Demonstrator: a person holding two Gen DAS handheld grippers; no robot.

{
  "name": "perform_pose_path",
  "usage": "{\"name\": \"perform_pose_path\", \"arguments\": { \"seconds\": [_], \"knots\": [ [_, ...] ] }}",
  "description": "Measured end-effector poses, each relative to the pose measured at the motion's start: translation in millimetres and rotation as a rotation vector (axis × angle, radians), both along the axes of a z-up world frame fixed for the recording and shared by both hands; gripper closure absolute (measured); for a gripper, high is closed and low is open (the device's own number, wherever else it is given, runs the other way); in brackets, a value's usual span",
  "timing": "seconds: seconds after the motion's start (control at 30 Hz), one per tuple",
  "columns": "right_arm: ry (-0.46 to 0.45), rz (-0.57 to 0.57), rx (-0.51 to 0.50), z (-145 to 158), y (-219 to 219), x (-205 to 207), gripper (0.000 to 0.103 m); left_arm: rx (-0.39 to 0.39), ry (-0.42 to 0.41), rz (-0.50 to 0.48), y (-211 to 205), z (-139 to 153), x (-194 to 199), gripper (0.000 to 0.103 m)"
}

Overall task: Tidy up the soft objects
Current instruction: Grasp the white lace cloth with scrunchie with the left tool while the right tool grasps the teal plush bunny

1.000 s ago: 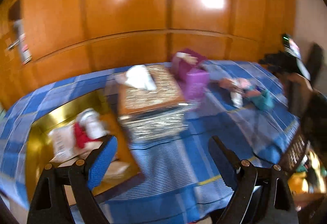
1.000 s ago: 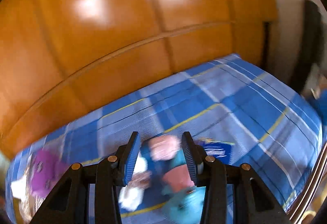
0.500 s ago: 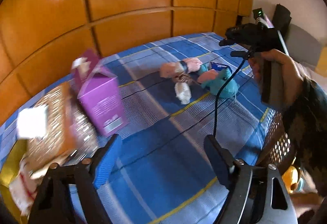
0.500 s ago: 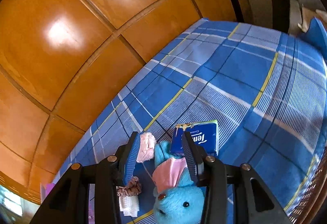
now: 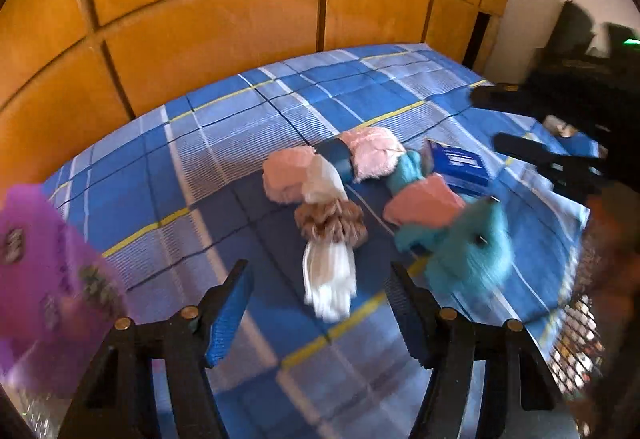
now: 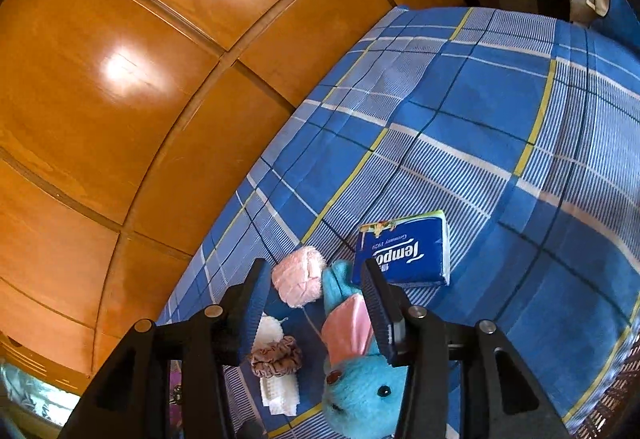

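Observation:
Several soft things lie together on the blue plaid bedspread (image 5: 224,143): a teal plush bunny (image 5: 468,239) with pink ears, pink fluffy socks (image 5: 372,153), a brown scrunchie (image 5: 330,225), a white folded cloth (image 5: 330,281) and a blue Tempo tissue pack (image 5: 460,167). My left gripper (image 5: 320,313) is open and empty, just short of the white cloth. My right gripper (image 6: 316,303) is open above the bunny (image 6: 360,391), with the bunny's pink ear (image 6: 350,327) between its jaws. The tissue pack (image 6: 404,251), a sock (image 6: 298,277) and the scrunchie (image 6: 276,359) lie around it.
A purple carton (image 5: 44,295) stands at the left edge of the left wrist view. Orange wooden wardrobe panels (image 5: 240,19) back the bed. A woven basket (image 5: 580,335) sits at the bed's right edge. The right gripper and hand (image 5: 560,143) show at the right.
The left gripper has swung right, away from the tray and boxes, and closer to the soft pile. The right gripper has settled over the bunny. Both stay open.

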State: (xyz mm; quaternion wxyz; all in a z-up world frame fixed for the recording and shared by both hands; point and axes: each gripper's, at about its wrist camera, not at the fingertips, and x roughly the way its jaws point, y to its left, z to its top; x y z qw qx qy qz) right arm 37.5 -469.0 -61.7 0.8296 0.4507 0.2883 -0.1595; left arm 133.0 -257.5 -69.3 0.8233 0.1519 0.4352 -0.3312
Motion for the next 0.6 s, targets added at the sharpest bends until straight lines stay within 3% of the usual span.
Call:
{"name": "perform_pose_path", "arguments": {
  "seconds": [0.2,0.23,0.27,0.3,0.5,0.6],
  "knots": [
    [-0.014,0.002,0.049,-5,-3,0,0.055,0.059,0.061,0.018,-32,-36,31,0.038],
    [-0.015,0.000,0.054,-6,-4,-1,0.055,0.051,0.074,0.013,-33,-40,33,0.045],
    [-0.014,-0.001,0.061,-7,-5,-1,0.055,0.031,0.101,-0.003,-33,-43,34,0.068],
    [-0.010,-0.001,0.070,-9,-6,0,0.055,0.016,0.098,-0.010,-30,-44,32,0.075],
    [0.160,0.002,0.132,-35,-9,11,0.055,-0.052,0.085,-0.024,9,-33,6,0.076],
    [0.201,0.044,0.177,-46,-6,19,0.055,-0.069,0.085,-0.033,34,-31,-14,0.076]
  ]
}}
